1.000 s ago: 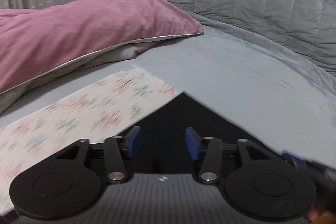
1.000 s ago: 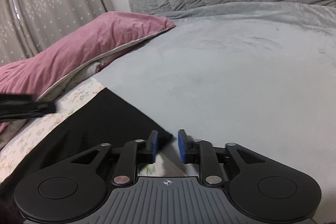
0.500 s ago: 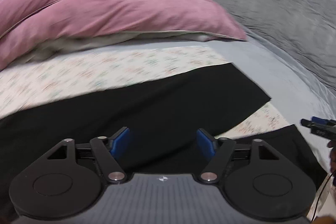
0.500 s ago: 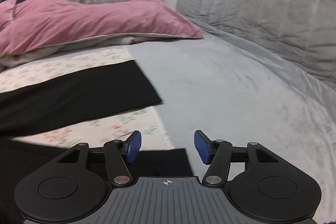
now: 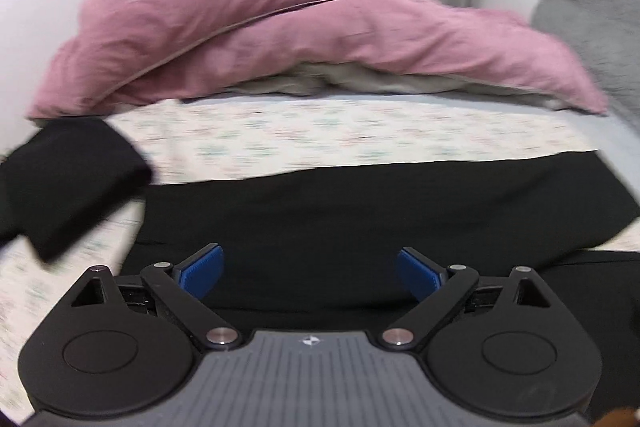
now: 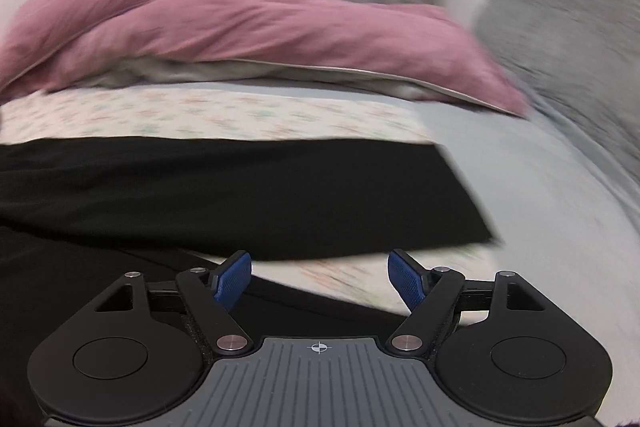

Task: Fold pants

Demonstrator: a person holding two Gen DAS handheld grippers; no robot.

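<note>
Pants (image 5: 360, 211), black: spread flat on our floral sheet (image 5: 340, 139), just beyond both grippers. Left gripper (image 5: 310, 269): jaws just opened wide, nothing between them. Right gripper (image 6: 320, 277): likewise, released and empty. Far side: pink duvet (image 5: 280, 39), grey pillow (image 6: 568, 27).

Legible text, labels, brands, numbers: none. Only signs present: a small white emblem on the grey ribbed housing of the left gripper (image 5: 310, 269), and a white crosshair mark on the same part of the right gripper (image 6: 319, 275).
</note>
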